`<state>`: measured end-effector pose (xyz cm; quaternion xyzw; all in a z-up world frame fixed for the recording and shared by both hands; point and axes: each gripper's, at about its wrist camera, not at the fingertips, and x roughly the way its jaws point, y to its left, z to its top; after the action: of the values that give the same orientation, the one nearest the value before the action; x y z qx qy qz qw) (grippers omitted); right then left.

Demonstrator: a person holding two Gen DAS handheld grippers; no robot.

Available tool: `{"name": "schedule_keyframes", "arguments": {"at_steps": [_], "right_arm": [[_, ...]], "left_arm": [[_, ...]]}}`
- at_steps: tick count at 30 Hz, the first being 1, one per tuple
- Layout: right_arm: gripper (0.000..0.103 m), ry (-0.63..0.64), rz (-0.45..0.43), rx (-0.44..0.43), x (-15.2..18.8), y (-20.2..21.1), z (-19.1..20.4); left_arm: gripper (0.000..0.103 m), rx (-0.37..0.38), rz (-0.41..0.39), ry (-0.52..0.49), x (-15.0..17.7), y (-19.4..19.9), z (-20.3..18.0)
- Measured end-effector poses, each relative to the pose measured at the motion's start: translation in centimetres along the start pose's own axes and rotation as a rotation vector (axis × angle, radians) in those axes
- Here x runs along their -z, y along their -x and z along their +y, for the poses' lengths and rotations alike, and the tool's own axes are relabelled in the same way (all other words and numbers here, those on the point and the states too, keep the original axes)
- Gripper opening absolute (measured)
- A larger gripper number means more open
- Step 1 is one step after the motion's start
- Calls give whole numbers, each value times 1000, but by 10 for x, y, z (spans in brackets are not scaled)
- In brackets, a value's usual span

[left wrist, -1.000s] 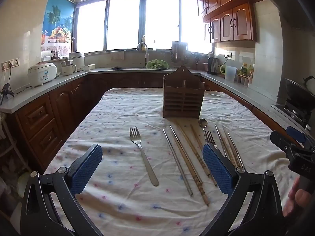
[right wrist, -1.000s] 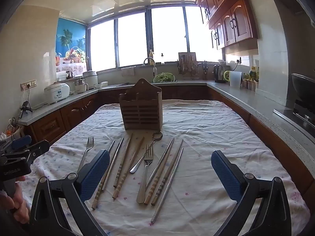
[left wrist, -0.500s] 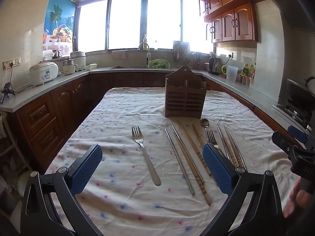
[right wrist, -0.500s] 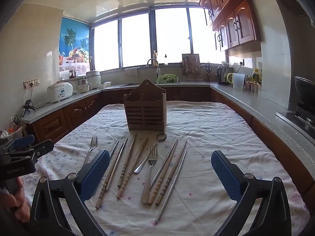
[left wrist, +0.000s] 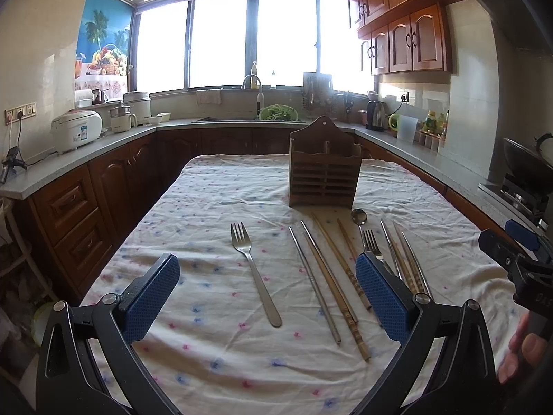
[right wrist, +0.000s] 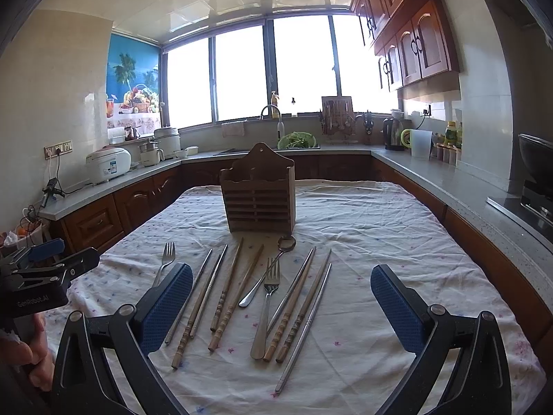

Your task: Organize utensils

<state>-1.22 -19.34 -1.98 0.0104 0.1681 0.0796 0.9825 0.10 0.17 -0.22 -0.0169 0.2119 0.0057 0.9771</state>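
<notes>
Both views crept nearer wooden holder [right wrist: 258, 195]; left tool [left wrist: 268, 299], right tool [right wrist: 281, 307] spread apart above floral tablecloth [right wrist: 380, 228], kitchen counters around.

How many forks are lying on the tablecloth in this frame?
2. One fork lies apart at the left end of the row, partly behind the right gripper's finger; the other fork lies mid-row, beside the spoon. None seems hidden.

The left gripper [left wrist: 268, 294] hangs wide open over the tablecloth [left wrist: 214, 339]; a fork [left wrist: 254, 269] lies alone between its blue pads [left wrist: 152, 297]; chopsticks [left wrist: 331, 276] lie beside it; the wooden holder [left wrist: 325, 173] stands behind them.
</notes>
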Motion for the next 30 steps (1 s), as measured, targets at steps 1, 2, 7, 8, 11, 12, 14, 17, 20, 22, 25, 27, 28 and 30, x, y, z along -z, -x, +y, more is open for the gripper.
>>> {"name": "schedule_keyframes", "arguments": {"at_steps": [1, 2, 7, 8, 11, 12, 14, 17, 20, 22, 25, 27, 28, 30], "right_arm": [[103, 0, 1, -1, 0, 0, 0], [103, 1, 0, -1, 0, 0, 0], [103, 1, -1, -2, 1, 1, 1], [103, 1, -1, -3, 0, 0, 0], [103, 0, 0, -4, 0, 0, 0], [103, 0, 1, -4, 0, 0, 1], [103, -1, 2, -5, 0, 0, 1], [103, -2, 2, -6, 0, -1, 0], [103, -3, 7, -8, 1, -3, 0], [103, -4, 8, -9, 1, -4, 0], [103, -4, 9, -10, 1, -4, 0], [103, -5, 10, -10, 1, -4, 0], [103, -5, 11, -10, 2, -5, -1], [103, -8, 16, -10, 2, -6, 0]], "left_arm": [[103, 0, -1, 0, 0, 0, 0], [103, 1, -1, -1, 0, 0, -1], [103, 1, 1, -1, 0, 0, 0], [103, 2, 2, -1, 0, -1, 0], [103, 3, 4, 1, -1, -1, 0], [103, 3, 5, 0, -1, -1, 0], [103, 4, 4, 0, 0, -1, 0], [103, 5, 8, 0, 0, -3, -1], [103, 6, 12, 0, 0, -5, -1], [103, 7, 15, 1, 0, -6, -1], [103, 7, 20, 2, 0, -8, 0], [103, 10, 24, 4, 0, -10, 0], [103, 10, 26, 6, 0, -11, 0], [103, 11, 30, 6, 1, -12, 0]]}}
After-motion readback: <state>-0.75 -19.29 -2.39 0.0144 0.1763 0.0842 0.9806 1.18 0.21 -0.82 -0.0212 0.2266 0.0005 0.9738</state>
